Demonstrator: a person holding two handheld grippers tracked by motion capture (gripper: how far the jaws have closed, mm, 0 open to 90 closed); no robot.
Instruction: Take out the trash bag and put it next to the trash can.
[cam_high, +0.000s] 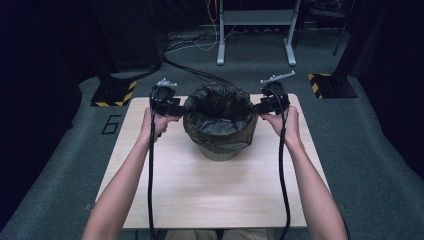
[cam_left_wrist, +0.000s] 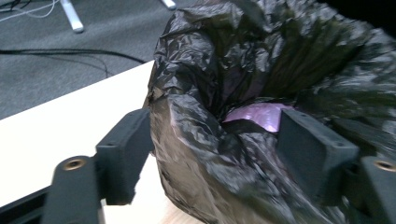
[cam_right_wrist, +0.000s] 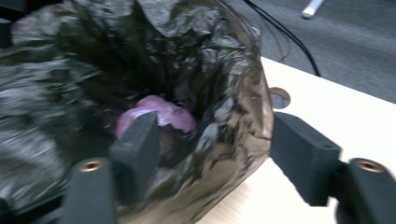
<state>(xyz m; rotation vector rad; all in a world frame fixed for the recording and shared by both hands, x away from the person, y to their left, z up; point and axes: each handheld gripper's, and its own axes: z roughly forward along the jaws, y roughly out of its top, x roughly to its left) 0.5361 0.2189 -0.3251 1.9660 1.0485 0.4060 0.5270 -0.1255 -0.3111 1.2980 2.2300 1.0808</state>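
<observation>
Black bin bag (cam_high: 218, 120) lines a small bin (cam_high: 220, 151) at the far middle of the table (cam_high: 200, 190), its top folded down over the rim. Left gripper (cam_high: 172, 106) sits at the bag's left rim, right gripper (cam_high: 263, 103) at its right rim, each held by a hand, cables trailing back toward the person. In the left gripper view, the left gripper (cam_left_wrist: 215, 140) has its jaws apart and straddling the folded bag edge, one jaw outside over the table, the other on the inner side; plastic is bunched between them but not pinched. In the right gripper view, the right gripper (cam_right_wrist: 210, 144) is the same: jaws apart, one inside the bag mouth, one outside over the tabletop, rim wall between them. A pink-purple crumpled item (cam_right_wrist: 156, 114) lies down inside the bag, also seen in the left gripper view (cam_left_wrist: 261, 114). Step in hand, as I judge it: lining up both claws on opposite sides of the bag rim, pre-grasp, probably to lift the bag edge off the bin or gather it. Next move calls for closing both jaws on the plastic fold alone, getting a firm bite on both sides evenly, then pulling up together so the thin film does not tear or slip and the bin does not tip.
</observation>
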